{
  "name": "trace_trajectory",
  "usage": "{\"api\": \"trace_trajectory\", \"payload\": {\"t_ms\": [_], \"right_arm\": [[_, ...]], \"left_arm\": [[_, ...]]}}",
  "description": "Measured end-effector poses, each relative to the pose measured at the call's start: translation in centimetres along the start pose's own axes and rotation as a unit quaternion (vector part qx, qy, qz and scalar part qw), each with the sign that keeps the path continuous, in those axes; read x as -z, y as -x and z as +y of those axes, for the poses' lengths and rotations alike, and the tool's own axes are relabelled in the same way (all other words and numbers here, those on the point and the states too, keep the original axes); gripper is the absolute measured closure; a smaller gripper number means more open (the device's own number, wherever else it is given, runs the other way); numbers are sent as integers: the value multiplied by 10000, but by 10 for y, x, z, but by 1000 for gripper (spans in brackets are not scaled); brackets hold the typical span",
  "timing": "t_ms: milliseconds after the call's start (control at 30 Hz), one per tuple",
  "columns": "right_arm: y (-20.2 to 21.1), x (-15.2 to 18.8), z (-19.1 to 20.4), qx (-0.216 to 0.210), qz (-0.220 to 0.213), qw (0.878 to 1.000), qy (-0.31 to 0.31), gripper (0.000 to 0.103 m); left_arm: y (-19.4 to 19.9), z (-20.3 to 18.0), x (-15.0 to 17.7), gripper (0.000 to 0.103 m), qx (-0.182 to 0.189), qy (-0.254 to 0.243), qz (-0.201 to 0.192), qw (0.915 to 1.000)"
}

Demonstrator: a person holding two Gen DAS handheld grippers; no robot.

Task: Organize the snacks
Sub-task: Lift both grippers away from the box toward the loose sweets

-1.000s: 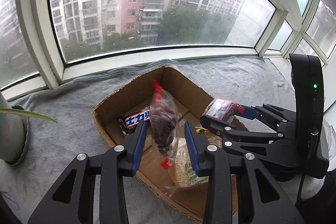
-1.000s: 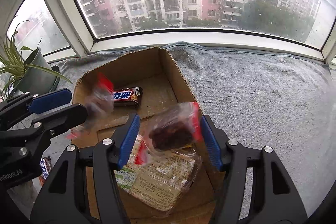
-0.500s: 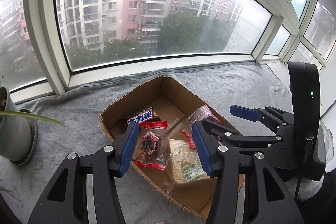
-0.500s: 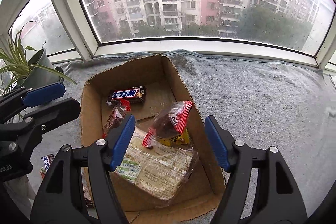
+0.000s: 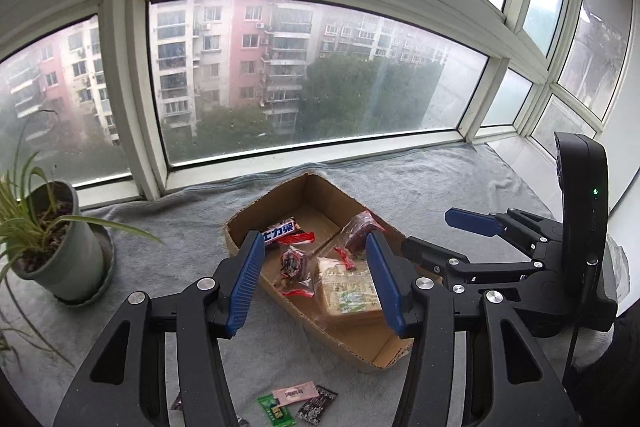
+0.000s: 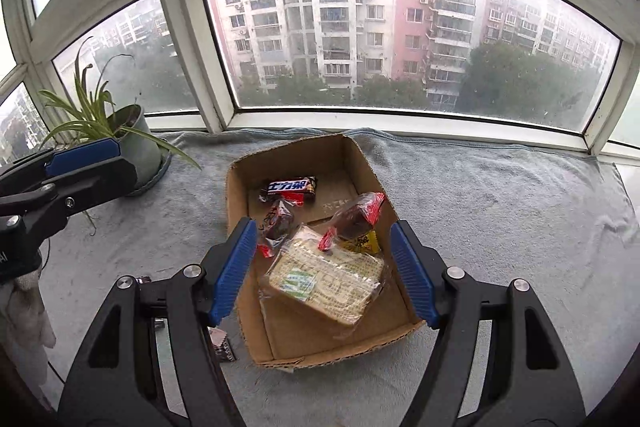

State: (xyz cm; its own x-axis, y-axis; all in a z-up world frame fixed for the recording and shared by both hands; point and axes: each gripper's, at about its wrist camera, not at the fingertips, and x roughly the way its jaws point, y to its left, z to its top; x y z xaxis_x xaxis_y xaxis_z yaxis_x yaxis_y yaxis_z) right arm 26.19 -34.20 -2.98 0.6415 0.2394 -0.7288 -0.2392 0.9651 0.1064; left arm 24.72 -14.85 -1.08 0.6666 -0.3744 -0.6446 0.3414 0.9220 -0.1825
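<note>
An open cardboard box (image 6: 236, 211) (image 5: 368, 347) lies on the grey towel. In it are a dark chocolate bar (image 6: 292, 187) (image 5: 280, 231), two clear red-trimmed packets of dark snack (image 6: 276, 223) (image 6: 356, 217) (image 5: 294, 263) (image 5: 362, 229), and a large cracker pack (image 6: 326, 279) (image 5: 346, 291). My left gripper (image 5: 316, 279) is open and empty, raised above the box's near side. My right gripper (image 6: 324, 273) is open and empty, raised over the box. Small sachets, green (image 5: 273, 411), pink (image 5: 294, 393) and dark (image 5: 318, 401), lie on the towel in front of the box.
A potted plant (image 5: 60, 255) (image 6: 132, 143) stands to the left of the box. The window frame (image 6: 360, 119) runs behind. The grey towel (image 6: 500, 207) stretches to the right. A dark sachet (image 6: 224, 347) lies by the box's front left corner.
Both grippers opened and let their red-trimmed packets fall into the box, then pulled up and back from it. The sachets in front of the box have come into view.
</note>
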Motion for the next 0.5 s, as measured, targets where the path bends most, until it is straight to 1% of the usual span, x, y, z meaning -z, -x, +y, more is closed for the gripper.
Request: {"api": "trace_trajectory", "payload": {"t_ms": [267, 400, 500], "right_arm": [[50, 20, 34, -316, -236, 9991, 163, 31], [68, 38, 51, -498, -241, 9981, 288, 31], [75, 54, 63, -646, -149, 9971, 368, 31]], "left_arm": [[59, 2, 14, 51, -9, -124, -383, 9992], [86, 14, 31, 51, -4, -101, -390, 9992], [107, 32, 50, 51, -88, 11, -354, 9993]]}}
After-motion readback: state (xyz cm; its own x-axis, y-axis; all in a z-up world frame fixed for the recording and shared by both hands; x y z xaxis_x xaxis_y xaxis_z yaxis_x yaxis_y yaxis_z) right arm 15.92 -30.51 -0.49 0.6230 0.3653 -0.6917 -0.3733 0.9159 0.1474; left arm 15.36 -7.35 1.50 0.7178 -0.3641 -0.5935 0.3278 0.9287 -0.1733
